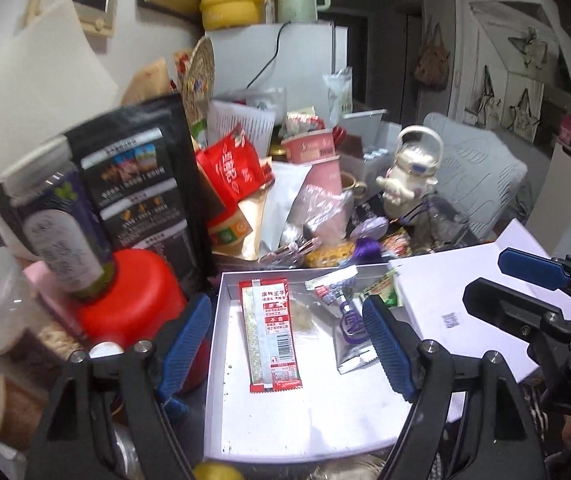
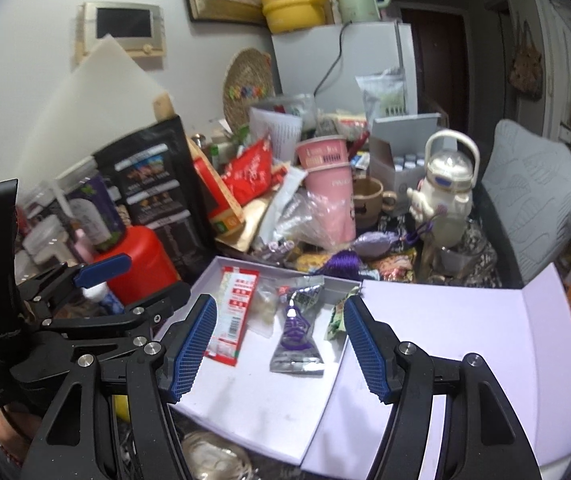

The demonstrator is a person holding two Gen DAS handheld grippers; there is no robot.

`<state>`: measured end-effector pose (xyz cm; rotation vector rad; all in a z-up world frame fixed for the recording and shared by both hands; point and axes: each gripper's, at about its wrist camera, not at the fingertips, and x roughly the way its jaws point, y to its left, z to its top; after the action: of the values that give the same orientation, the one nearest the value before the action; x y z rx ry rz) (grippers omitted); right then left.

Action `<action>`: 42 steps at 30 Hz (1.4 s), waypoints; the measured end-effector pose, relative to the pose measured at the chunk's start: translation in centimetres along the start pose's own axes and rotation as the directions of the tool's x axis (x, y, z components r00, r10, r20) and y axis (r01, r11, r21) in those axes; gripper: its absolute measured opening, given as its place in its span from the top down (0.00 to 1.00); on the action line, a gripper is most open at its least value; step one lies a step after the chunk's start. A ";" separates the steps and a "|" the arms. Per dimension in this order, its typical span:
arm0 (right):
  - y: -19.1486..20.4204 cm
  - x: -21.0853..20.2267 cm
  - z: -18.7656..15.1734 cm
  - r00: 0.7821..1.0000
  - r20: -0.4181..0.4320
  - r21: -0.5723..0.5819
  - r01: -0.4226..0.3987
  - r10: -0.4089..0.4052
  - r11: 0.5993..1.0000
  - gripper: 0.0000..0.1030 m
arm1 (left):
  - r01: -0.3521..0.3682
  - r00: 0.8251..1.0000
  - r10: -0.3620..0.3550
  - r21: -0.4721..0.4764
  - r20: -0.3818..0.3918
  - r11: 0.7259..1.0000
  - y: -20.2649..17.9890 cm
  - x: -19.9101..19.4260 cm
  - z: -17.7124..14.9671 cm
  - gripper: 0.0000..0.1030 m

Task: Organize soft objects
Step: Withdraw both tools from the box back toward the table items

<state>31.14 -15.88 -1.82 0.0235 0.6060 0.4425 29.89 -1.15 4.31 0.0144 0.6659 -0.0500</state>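
Note:
A shallow white box (image 1: 215,344) (image 2: 205,400) lies in front of me. In it lie a red sachet (image 1: 271,340) (image 2: 233,316), a small clear bag (image 1: 303,316) (image 2: 265,312), a silver and purple sachet (image 1: 351,332) (image 2: 297,336) and a green packet (image 1: 381,292) (image 2: 337,320). My left gripper (image 1: 285,332) hangs open above the box with nothing between its pads. To its right my right gripper (image 2: 279,324) is open too, over the silver sachet and holding nothing. Each gripper shows at the edge of the other's view: the right gripper (image 1: 525,288) and the left gripper (image 2: 97,280).
The box's open lid (image 2: 445,340) lies flat to the right. A red-capped jar (image 1: 133,296) and a black pouch (image 1: 141,184) stand close on the left. Behind the box is a heap of packets, pink cups (image 2: 329,184), a purple tassel (image 2: 341,260) and a white figure bottle (image 2: 445,184).

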 end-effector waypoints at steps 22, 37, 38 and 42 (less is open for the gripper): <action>5.6 -12.5 -4.4 0.988 0.153 -0.056 0.019 -0.010 0.998 0.32 | 0.043 0.991 -0.045 0.023 0.124 0.999 -0.3 -12.6 -3.6 0.24; 8.9 -14.6 -10.1 0.990 0.138 -0.069 -0.014 0.023 0.998 0.30 | 0.091 0.989 -0.095 0.040 0.117 0.995 0.6 -16.5 -9.1 0.21; 9.0 -14.6 -10.5 0.991 0.134 -0.066 -0.020 0.028 0.998 0.30 | 0.095 0.989 -0.099 0.041 0.113 0.995 0.6 -16.7 -9.6 0.21; 9.7 -14.6 -12.1 0.992 0.120 -0.061 -0.032 0.039 0.998 0.30 | 0.102 0.990 -0.106 0.039 0.092 0.994 0.6 -16.9 -11.4 0.21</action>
<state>9.92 -14.39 -2.38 0.0048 0.4735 0.4899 9.58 0.49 5.81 0.0103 0.5714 -0.1617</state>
